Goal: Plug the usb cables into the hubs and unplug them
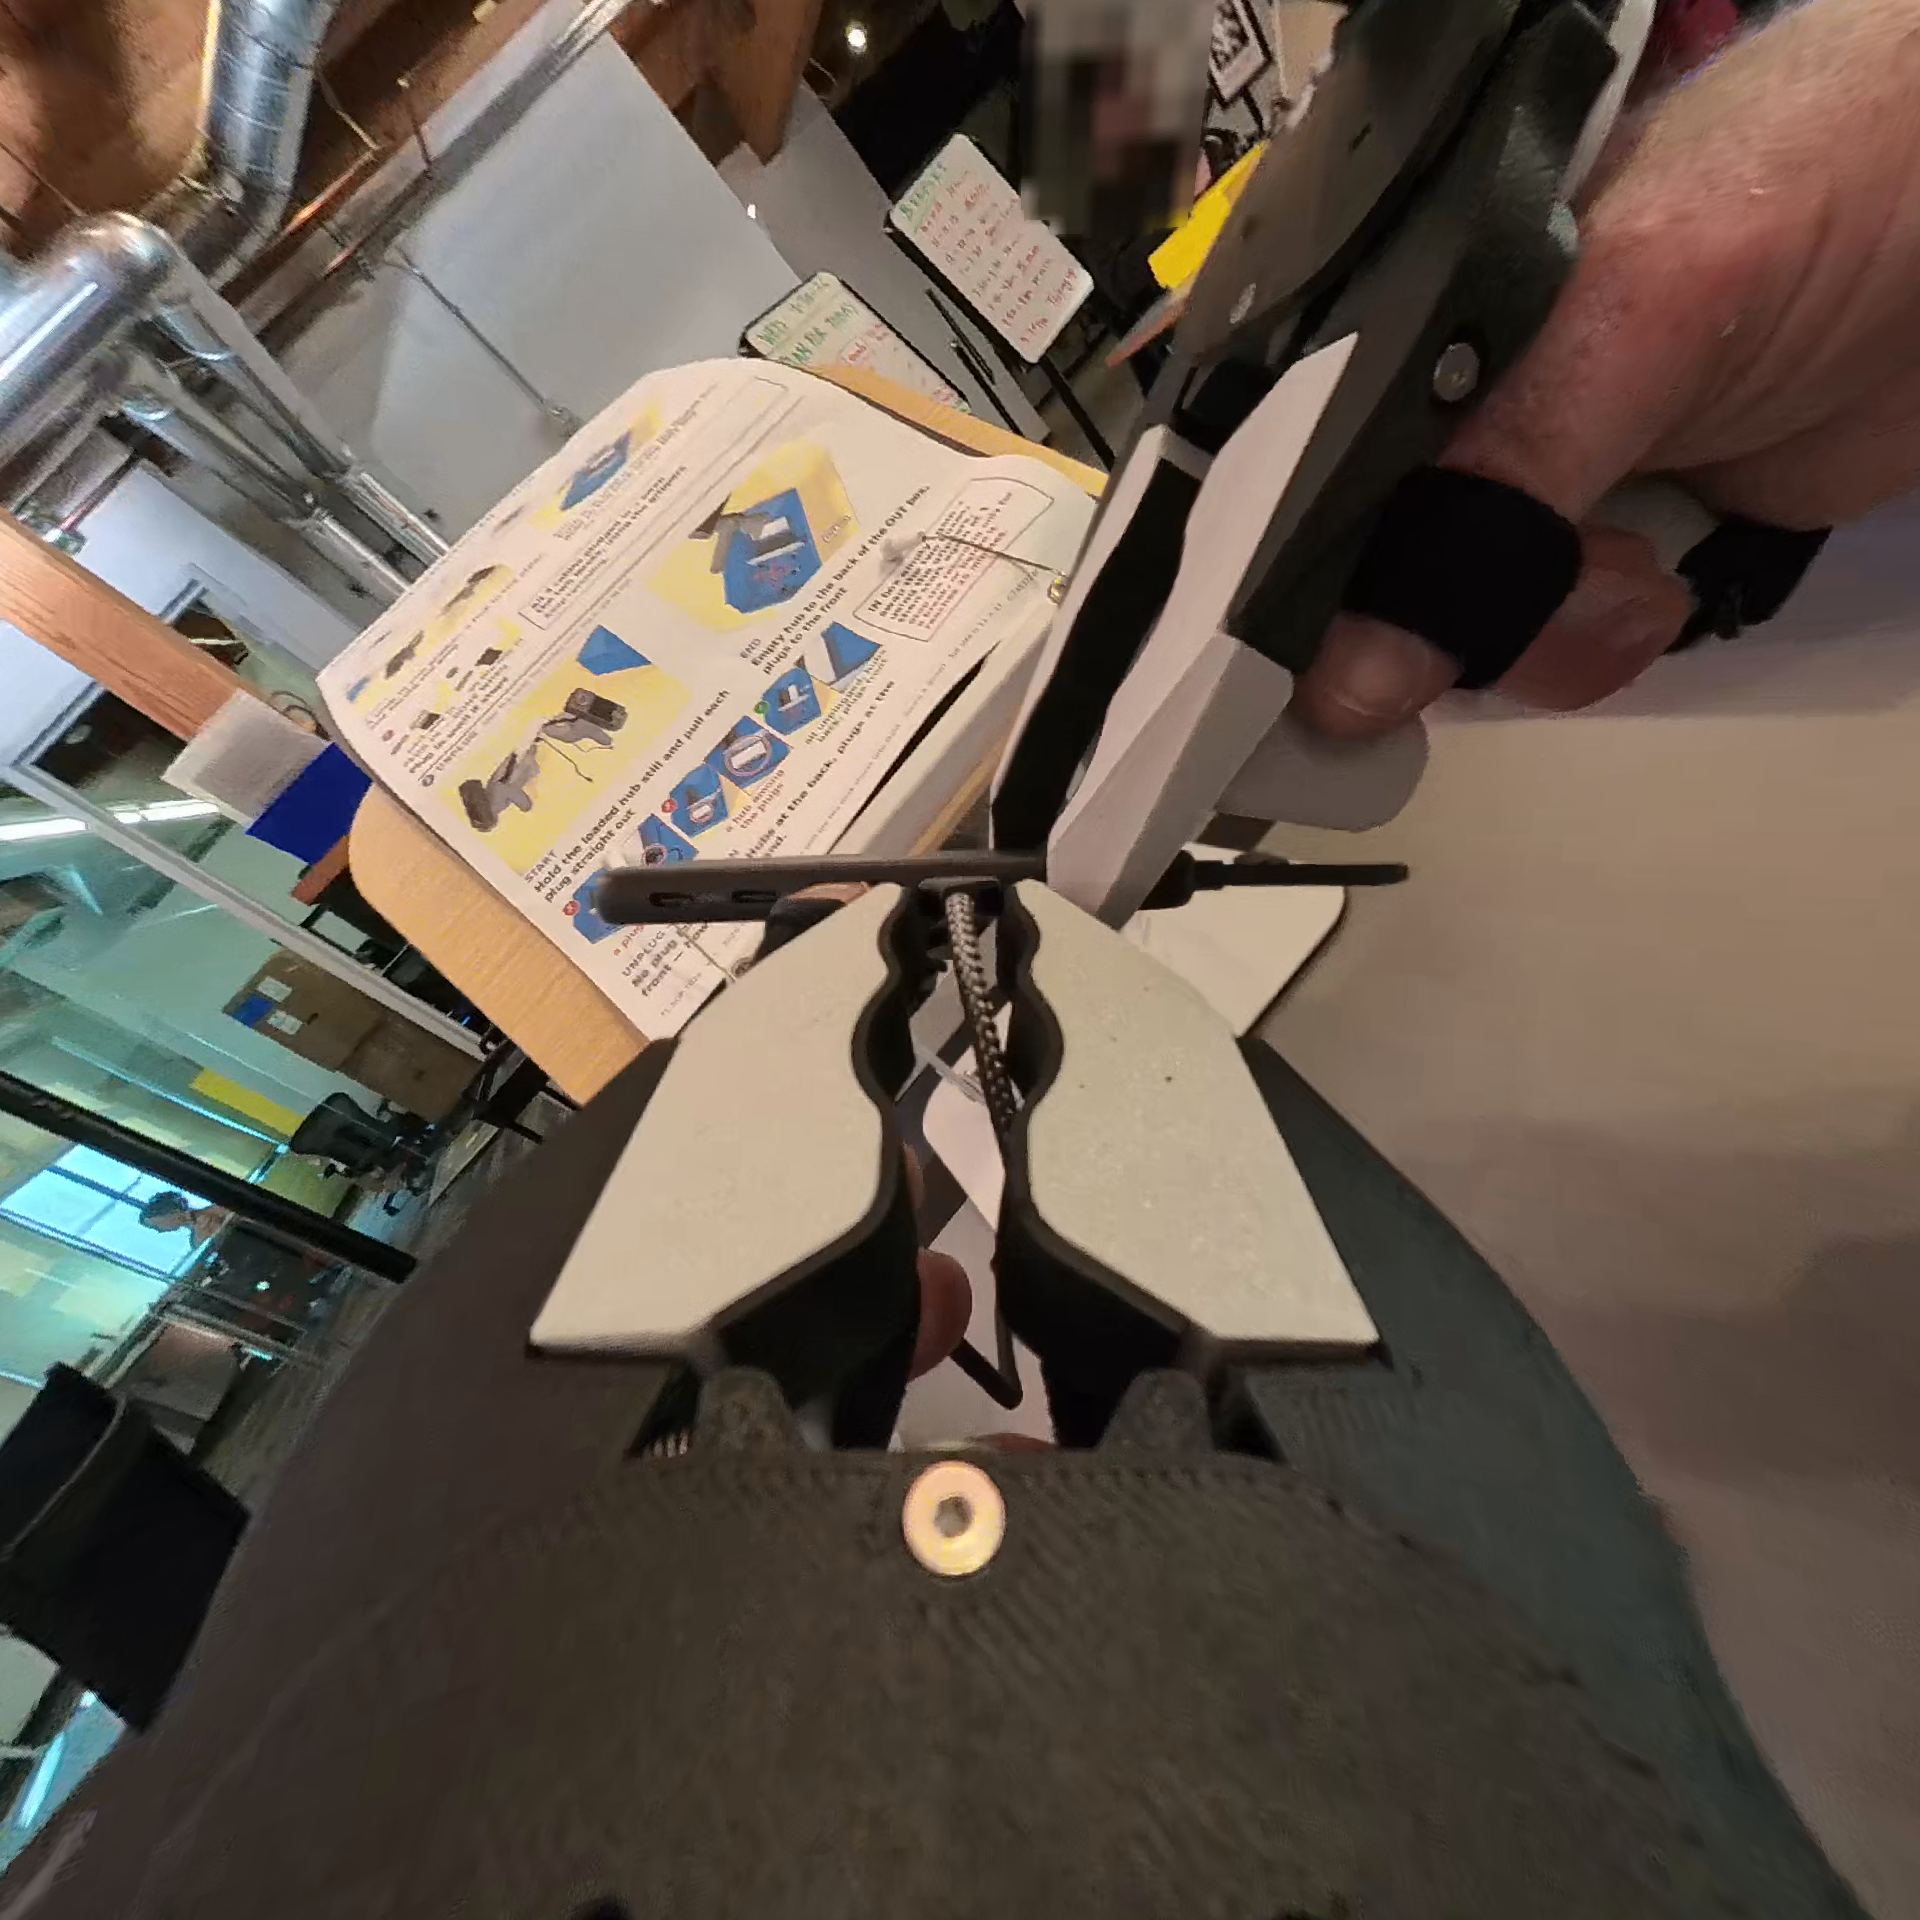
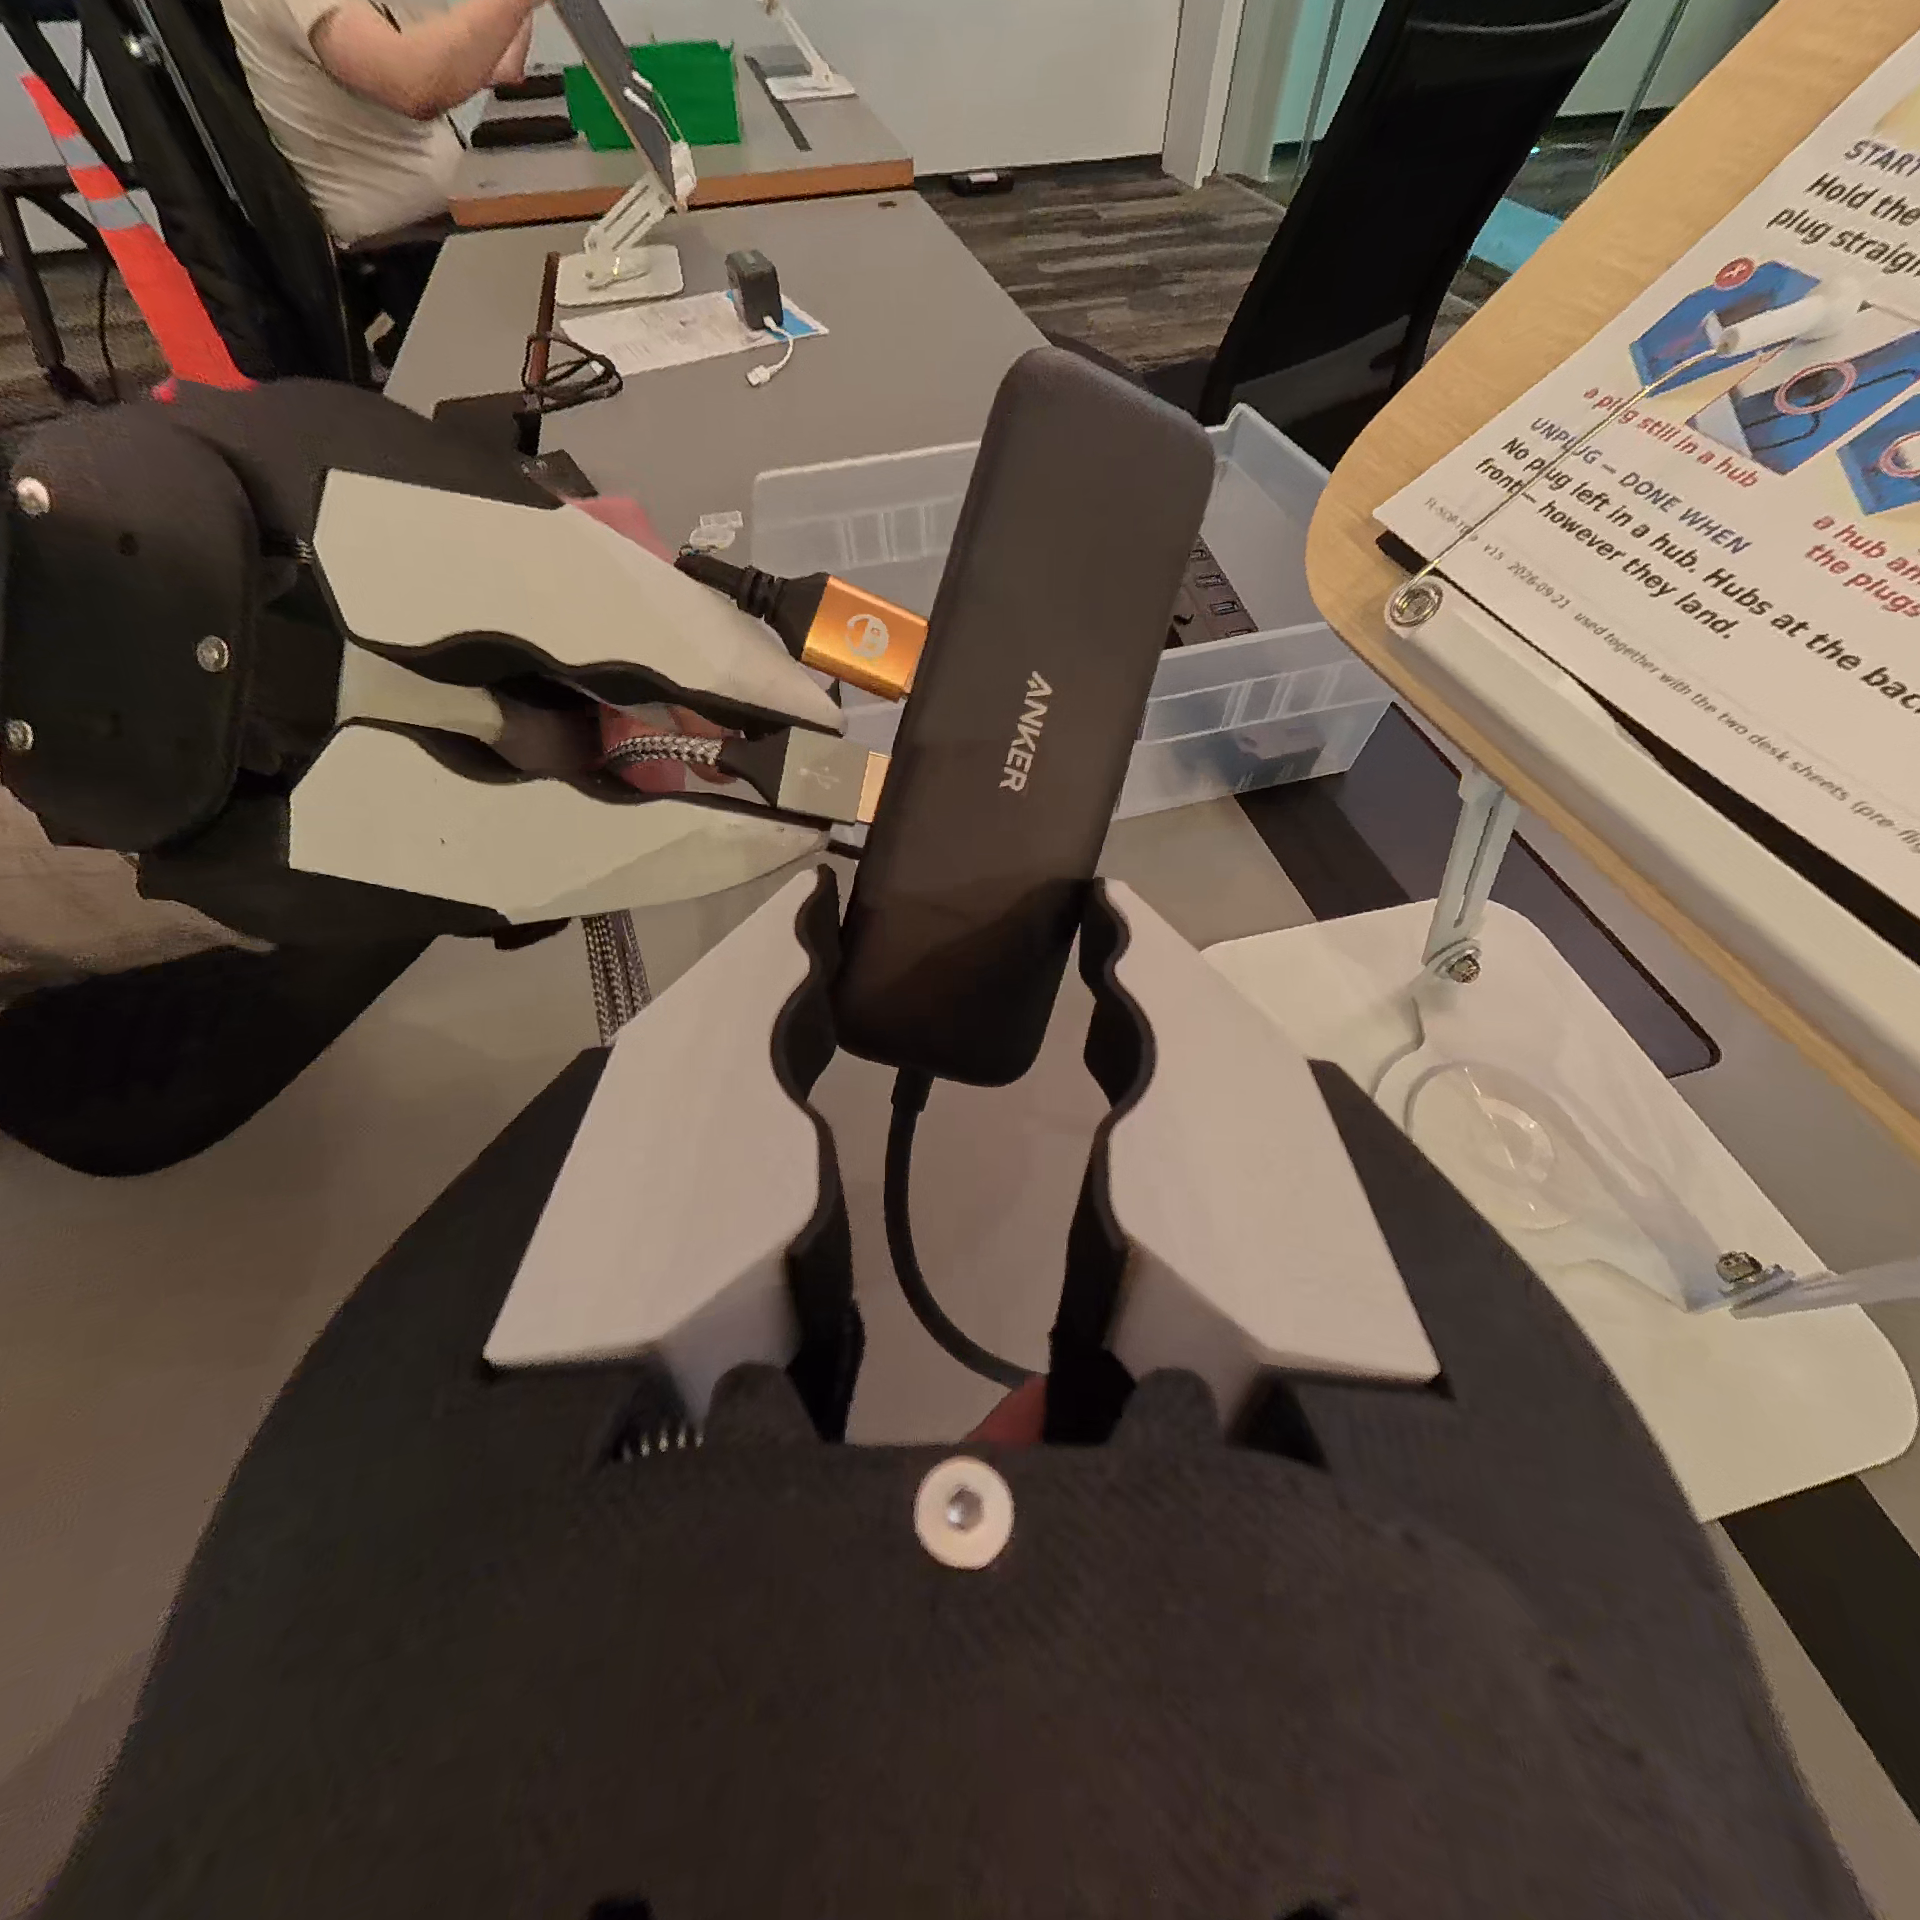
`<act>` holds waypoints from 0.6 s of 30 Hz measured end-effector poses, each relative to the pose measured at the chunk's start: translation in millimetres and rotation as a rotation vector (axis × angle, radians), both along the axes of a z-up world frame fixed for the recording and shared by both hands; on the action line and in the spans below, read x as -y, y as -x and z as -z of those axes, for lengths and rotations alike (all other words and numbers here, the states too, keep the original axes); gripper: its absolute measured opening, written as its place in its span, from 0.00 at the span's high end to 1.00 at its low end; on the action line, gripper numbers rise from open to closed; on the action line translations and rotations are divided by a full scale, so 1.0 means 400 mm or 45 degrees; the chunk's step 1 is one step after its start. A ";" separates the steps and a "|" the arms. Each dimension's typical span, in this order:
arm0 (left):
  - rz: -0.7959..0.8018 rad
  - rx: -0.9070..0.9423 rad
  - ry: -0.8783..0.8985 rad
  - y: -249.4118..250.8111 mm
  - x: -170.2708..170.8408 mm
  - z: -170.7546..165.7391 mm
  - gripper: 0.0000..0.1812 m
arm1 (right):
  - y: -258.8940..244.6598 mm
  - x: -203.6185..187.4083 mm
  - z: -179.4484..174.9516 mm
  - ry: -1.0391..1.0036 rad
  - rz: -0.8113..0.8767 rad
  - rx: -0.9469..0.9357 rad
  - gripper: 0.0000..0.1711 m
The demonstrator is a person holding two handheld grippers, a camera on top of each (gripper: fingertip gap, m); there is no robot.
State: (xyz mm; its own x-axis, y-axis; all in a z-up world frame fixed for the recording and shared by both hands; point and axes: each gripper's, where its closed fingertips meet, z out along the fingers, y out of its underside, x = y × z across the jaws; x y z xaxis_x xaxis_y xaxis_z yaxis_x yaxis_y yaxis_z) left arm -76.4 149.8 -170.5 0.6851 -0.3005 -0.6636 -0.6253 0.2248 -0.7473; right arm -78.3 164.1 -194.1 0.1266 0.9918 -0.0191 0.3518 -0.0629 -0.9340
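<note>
In the right wrist view, my right gripper [image 2: 961,904] is shut on the lower end of a black USB hub [image 2: 1039,665] and holds it upright above the table. An orange USB plug [image 2: 862,639] sits in the hub's left side. My left gripper [image 2: 831,774] comes in from the left, shut on a silver USB plug [image 2: 826,774] whose tip meets the hub's side below the orange one. In the left wrist view, my left gripper [image 1: 961,899] grips the plug of a braided cable [image 1: 982,1018] against the edge-on hub [image 1: 769,896], with the right gripper [image 1: 1044,868] above.
A clear plastic bin [image 2: 1278,686] stands behind the hub. A tilted wooden board with an instruction sheet [image 2: 1683,447] is on the right, on a white stand base [image 2: 1621,1382]. A person sits at a far table [image 2: 790,166]. An orange cone [image 2: 145,270] stands back left. My left and right fingertips are right by each other.
</note>
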 end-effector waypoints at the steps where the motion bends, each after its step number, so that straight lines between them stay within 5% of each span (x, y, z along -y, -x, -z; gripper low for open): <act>1: 0.001 0.030 -0.008 0.001 0.002 -0.003 0.93 | 0.001 0.002 -0.003 0.009 -0.001 -0.006 0.74; 12: 0.010 -0.029 -0.129 -0.022 0.019 -0.027 0.93 | 0.015 0.016 0.009 0.182 -0.044 -0.040 0.71; 18: -0.020 -0.150 -0.152 -0.018 0.009 -0.036 0.93 | 0.013 -0.002 -0.003 0.043 0.039 0.005 0.75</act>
State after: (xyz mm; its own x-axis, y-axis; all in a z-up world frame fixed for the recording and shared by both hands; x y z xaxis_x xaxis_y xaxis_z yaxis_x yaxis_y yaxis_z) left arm -69.1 146.1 -156.0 0.6046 -0.2046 -0.7698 -0.7111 0.2967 -0.6374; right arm -83.5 165.0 -192.9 0.1573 0.9862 -0.0518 0.3526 -0.1051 -0.9298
